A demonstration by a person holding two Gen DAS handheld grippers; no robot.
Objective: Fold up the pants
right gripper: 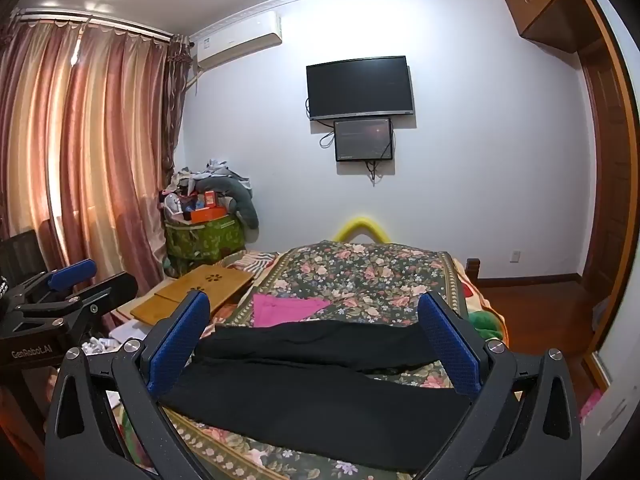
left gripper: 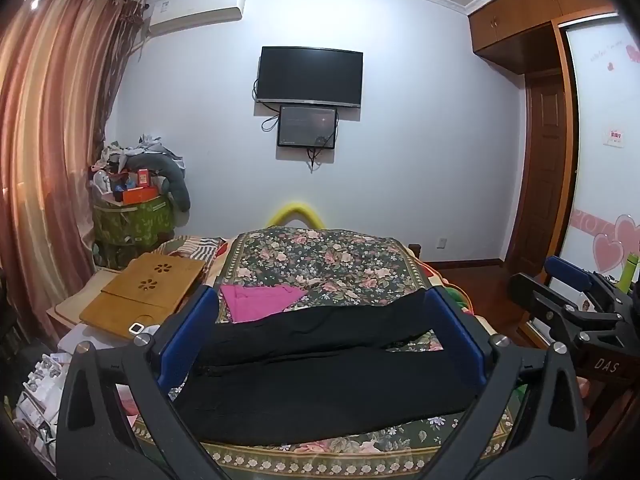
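Both claws, left (left gripper: 320,332) and right (right gripper: 312,344), are spread wide and hold nothing; the black pants (left gripper: 320,376) lie flat on the bed (left gripper: 320,256). A pinch may grab the blanket too; the far leg could slip.

Dim, bluish; sharp centre, fisheye-bent, dark corners.

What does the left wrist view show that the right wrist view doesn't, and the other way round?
Only the left wrist view: the sliding wardrobe door with pink hearts, a small white device on the wooden board's near edge, and the right gripper at the frame's right edge.

Only the right wrist view: the dark chair back by the curtain, and the left gripper at the frame's left edge.

Both: the black pants flat on the floral bedspread, the pink cloth, the wall TV, and open gripper jaws holding nothing.
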